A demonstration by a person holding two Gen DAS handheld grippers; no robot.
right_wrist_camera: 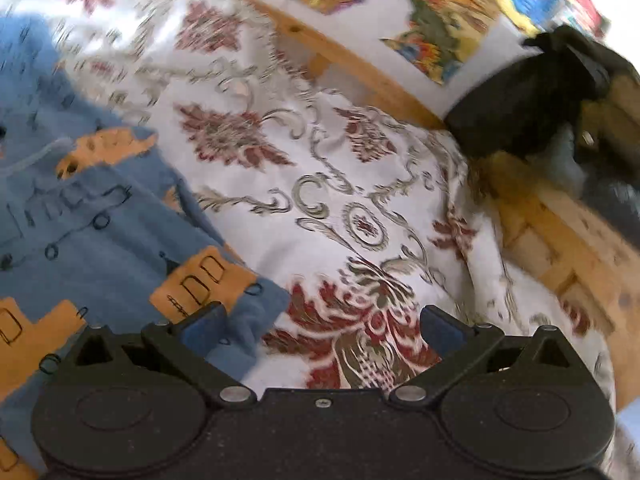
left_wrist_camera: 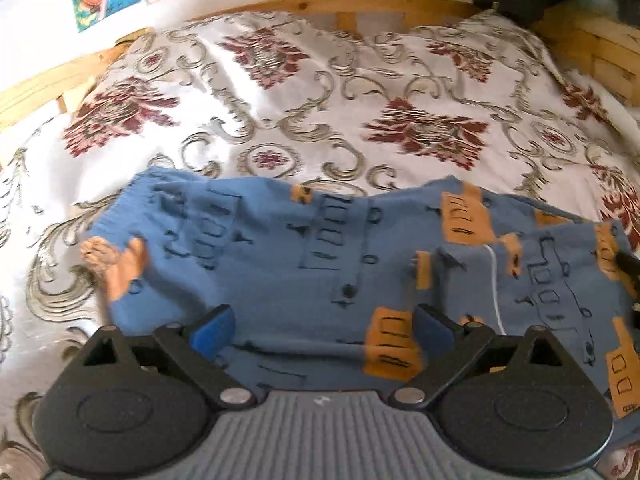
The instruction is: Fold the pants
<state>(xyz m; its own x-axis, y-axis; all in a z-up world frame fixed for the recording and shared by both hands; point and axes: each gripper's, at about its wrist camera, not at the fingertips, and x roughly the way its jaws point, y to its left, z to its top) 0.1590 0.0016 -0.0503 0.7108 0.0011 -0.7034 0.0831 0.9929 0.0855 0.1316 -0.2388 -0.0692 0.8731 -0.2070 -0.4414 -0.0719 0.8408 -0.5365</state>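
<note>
Both grippers released, fingers spread: left gripper [left_wrist_camera: 323,326] over blue pants [left_wrist_camera: 304,264] at lower centre; right gripper [right_wrist_camera: 323,326] at pants' edge, lower left. Pants flat on patterned bedspread [left_wrist_camera: 320,92].

My left camera sits low and close over the pants [left_wrist_camera: 304,264], looking straight across the bedspread [left_wrist_camera: 320,92] to the wooden bed rail [left_wrist_camera: 280,4] at the top of frame. My right camera hangs just as near but turned aside — pants [right_wrist_camera: 80,216] at left, bedspread [right_wrist_camera: 360,200] centre, rail [right_wrist_camera: 352,64] slanting to upper right. Both views share the pants, bedspread and rail.
</note>
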